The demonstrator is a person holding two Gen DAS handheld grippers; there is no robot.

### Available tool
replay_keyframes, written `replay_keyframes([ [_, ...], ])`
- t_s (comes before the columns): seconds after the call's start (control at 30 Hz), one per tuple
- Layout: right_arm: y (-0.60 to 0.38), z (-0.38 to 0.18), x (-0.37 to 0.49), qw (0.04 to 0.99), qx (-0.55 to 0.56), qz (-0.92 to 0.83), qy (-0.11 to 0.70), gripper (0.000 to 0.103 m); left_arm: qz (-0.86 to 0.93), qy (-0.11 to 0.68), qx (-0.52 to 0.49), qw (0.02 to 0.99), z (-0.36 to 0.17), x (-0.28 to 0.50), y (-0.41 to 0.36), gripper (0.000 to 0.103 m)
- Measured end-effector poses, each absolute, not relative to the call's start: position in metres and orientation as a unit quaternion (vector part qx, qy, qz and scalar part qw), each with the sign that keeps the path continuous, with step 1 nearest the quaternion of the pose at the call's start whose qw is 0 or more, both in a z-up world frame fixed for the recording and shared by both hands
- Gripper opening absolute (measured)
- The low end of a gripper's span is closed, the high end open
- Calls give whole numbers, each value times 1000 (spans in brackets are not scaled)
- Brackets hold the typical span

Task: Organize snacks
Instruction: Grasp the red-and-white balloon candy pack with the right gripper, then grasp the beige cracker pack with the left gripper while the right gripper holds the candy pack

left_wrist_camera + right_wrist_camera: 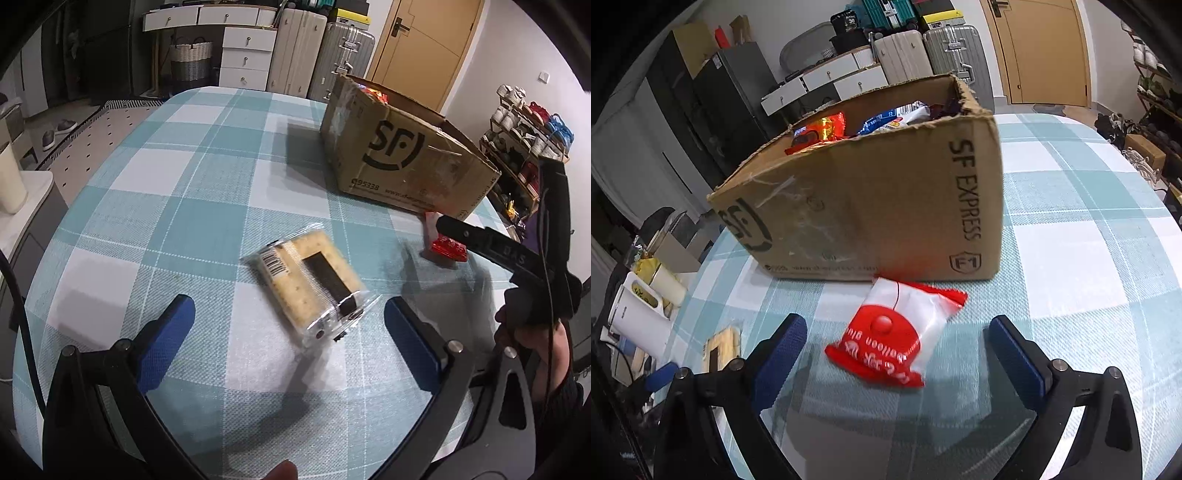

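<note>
A clear-wrapped cracker pack (308,282) with a dark filling lies flat on the checked tablecloth (207,155). My left gripper (290,332) is open and empty, its blue pads either side of the pack's near end, just above the table. A red-and-white snack packet (897,334) lies in front of the cardboard SF box (871,206). My right gripper (897,354) is open and empty, straddling that packet. The right gripper also shows in the left wrist view (491,243) over the red packet (445,245). The box (402,151) holds several snack packets (827,129).
Drawers (245,55), suitcases (321,55) and a door (424,48) stand beyond the table's far edge. A shoe rack (524,147) is on the right. A white kettle (639,314) and clutter sit off the table's left side in the right wrist view.
</note>
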State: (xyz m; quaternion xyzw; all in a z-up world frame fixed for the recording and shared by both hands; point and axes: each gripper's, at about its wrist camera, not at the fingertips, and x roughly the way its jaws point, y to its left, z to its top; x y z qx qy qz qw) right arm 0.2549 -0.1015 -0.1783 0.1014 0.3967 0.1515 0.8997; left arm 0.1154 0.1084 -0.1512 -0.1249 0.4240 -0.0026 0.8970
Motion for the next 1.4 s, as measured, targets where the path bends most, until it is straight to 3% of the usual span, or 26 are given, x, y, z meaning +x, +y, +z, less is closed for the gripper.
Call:
replay_keyframes([
  [0.17, -92, -177, 264, 904, 80, 140, 397, 81, 1, 424, -127, 897, -150, 113, 113, 102],
  [0.23, -88, -176, 266, 905, 69, 134, 397, 67, 3, 424, -129, 896, -149, 112, 115, 102],
  [0.33, -79, -176, 268, 907, 48, 127, 398, 55, 8, 425, -129, 896, -149, 111, 116, 102],
  [0.47, -77, -175, 268, 906, 46, 135, 398, 49, 12, 427, -127, 895, -148, 109, 117, 102],
  [0.53, -76, -173, 268, 907, 44, 140, 394, 42, 14, 427, -126, 895, -147, 108, 118, 102],
  [1.4, -111, -169, 219, 908, 80, 163, 378, 41, 26, 449, -123, 885, -151, 118, 113, 102],
])
